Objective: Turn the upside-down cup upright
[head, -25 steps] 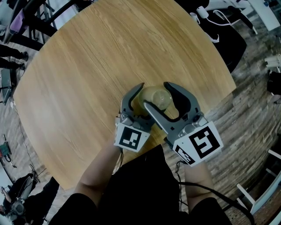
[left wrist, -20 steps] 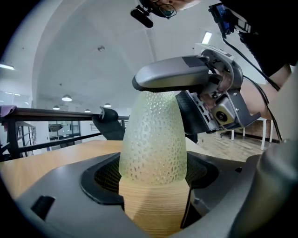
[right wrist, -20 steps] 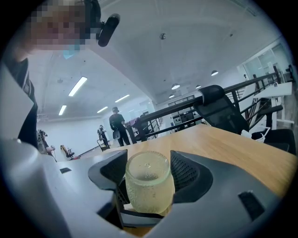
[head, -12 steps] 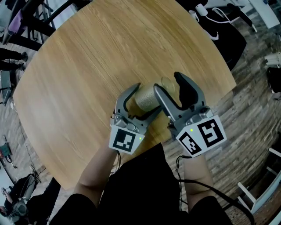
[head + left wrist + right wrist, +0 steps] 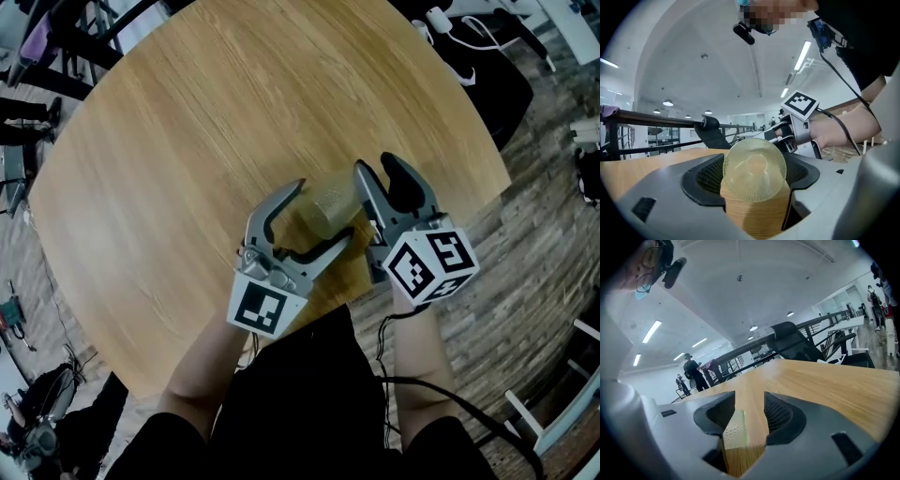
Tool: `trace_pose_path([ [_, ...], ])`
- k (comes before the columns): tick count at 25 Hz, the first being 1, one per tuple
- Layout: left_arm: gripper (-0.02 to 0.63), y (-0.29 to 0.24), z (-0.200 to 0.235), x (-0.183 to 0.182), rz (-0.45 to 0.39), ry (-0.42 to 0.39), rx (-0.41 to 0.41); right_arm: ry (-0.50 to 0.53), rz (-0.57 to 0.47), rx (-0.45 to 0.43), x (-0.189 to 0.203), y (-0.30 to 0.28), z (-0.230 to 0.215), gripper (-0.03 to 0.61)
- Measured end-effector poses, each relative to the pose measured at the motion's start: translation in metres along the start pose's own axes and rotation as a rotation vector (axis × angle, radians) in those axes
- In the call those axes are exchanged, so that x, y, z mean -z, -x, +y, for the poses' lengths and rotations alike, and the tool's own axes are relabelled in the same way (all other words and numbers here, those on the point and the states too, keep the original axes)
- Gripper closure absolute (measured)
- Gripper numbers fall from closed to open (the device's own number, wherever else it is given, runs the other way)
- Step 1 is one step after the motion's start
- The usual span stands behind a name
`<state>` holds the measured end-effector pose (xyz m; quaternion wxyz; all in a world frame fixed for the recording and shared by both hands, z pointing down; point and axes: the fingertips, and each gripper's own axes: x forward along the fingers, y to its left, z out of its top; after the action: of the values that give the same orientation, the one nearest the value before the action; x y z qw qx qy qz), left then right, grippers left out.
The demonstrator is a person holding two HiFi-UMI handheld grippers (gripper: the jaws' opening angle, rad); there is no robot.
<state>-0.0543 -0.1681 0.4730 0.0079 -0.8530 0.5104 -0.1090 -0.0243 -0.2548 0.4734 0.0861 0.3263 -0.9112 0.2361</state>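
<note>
A translucent yellowish cup (image 5: 326,208) hangs tilted on its side just above the round wooden table (image 5: 178,122), with my left gripper (image 5: 314,216) shut on it. In the left gripper view the cup's rounded base (image 5: 753,169) faces the camera, squeezed between both pads. My right gripper (image 5: 382,183) sits just right of the cup, rolled over, its jaws closing. In the right gripper view a sliver of the cup (image 5: 736,430) shows against the left pad, with bare table between it and the right pad of the right gripper (image 5: 749,406).
The table's near rim (image 5: 450,225) runs just right of my right hand, with plank floor beyond. Cables and a black mat (image 5: 478,66) lie on the floor at top right. Black chairs (image 5: 792,341) and a standing person (image 5: 689,373) are far off.
The cup has gone from standing upside down on the table to tilted in the left gripper. The right gripper shifted right, rolled over, and its jaws narrowed.
</note>
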Motion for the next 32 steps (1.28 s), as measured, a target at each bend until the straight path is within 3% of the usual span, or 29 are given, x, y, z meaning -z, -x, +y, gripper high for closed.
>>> trace_pose_path([
  [8,0.221,0.002,-0.005,-0.014,-0.025,0.019,0.013,0.002,0.060,0.039,0.019,-0.004,-0.013,0.443],
  [18,0.222,-0.013,-0.013,-0.006,-0.018,0.004,0.033,0.028,0.189,0.073,0.058,-0.013,-0.022,0.446],
  [32,0.221,-0.022,-0.012,0.002,-0.009,0.045,0.046,0.052,0.228,0.133,0.063,-0.006,-0.040,0.446],
])
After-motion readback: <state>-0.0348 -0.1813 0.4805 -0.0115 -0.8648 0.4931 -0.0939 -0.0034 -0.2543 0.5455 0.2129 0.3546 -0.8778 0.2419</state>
